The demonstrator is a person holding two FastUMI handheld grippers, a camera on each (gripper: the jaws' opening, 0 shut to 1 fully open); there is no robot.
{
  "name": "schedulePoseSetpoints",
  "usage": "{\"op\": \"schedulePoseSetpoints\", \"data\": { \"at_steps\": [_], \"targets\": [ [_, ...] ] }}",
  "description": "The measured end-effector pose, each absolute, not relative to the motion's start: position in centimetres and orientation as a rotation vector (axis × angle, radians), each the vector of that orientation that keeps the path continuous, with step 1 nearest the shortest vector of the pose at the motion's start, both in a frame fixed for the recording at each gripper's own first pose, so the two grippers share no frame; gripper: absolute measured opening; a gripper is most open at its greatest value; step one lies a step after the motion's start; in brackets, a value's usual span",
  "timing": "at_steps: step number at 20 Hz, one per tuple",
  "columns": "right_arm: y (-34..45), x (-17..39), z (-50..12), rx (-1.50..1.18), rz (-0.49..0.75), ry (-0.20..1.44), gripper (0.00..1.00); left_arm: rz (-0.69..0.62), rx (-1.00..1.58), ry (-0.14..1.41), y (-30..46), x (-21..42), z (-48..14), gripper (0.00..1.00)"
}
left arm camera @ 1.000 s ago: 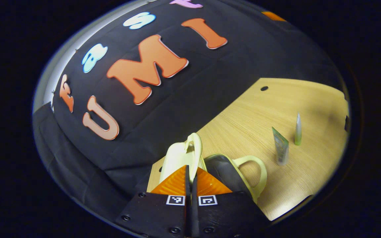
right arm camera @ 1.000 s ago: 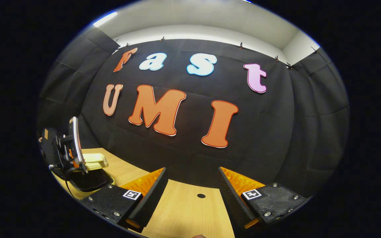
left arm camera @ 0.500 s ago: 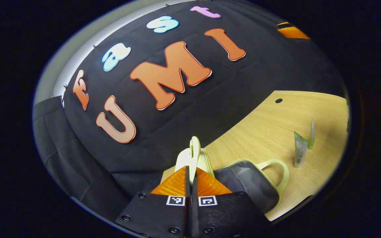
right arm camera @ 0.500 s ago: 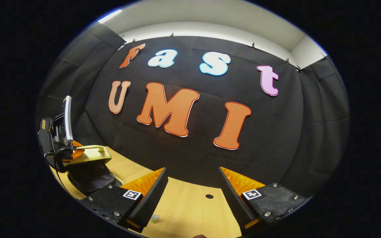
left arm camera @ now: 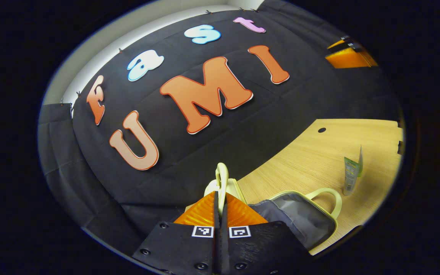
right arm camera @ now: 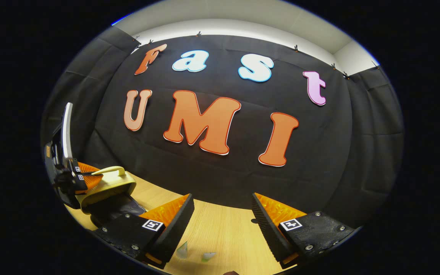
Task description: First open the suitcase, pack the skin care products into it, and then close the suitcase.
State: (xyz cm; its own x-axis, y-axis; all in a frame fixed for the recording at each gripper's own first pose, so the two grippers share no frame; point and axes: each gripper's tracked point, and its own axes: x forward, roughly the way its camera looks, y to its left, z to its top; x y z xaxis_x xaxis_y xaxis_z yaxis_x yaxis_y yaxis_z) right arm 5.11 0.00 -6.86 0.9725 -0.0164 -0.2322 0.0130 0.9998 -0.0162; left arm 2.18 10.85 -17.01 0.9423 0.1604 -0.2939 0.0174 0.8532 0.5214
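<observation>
At the table's back edge, left gripper (left arm camera: pixel 220 198) pinches the suitcase lid handle (left arm camera: pixel 222 176); lift steadily. Right gripper (right arm camera: pixel 222 217) gapes empty.

The counter (left arm camera: pixel 304 152) was light wood with a visible grain and a small dark round hole (left arm camera: pixel 322 130) toward the back, near the black cloth wall. A pale yellow suitcase (left arm camera: pixel 300 217) sat on it, lid swung up, grey lining showing. Two skin care tubes (left arm camera: pixel 351 173) stood upright on their caps just beside each other, a little way off from the suitcase handle. Their tips (right arm camera: pixel 195 252) poked up from the counter in the right gripper view.
</observation>
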Motion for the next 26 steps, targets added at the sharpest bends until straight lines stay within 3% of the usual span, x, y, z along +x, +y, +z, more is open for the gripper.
{"op": "schedulePoseSetpoints", "data": {
  "at_steps": [8, 16, 26],
  "targets": [
    [2.8, 5.6, -7.5, -0.08, -0.069, 0.298, 0.95, 0.184, 0.49, 0.303, 21.5, 3.3, -16.6, 0.0],
    [5.5, 6.2, -7.3, -0.066, -0.059, 0.298, 0.95, 0.282, 0.358, 0.366, 30.2, 2.7, -20.0, 0.0],
    [6.8, 6.9, -8.2, -0.071, -0.046, 0.307, 0.95, 0.441, 0.386, 0.594, 41.1, -2.1, -29.8, 0.03]
  ]
}}
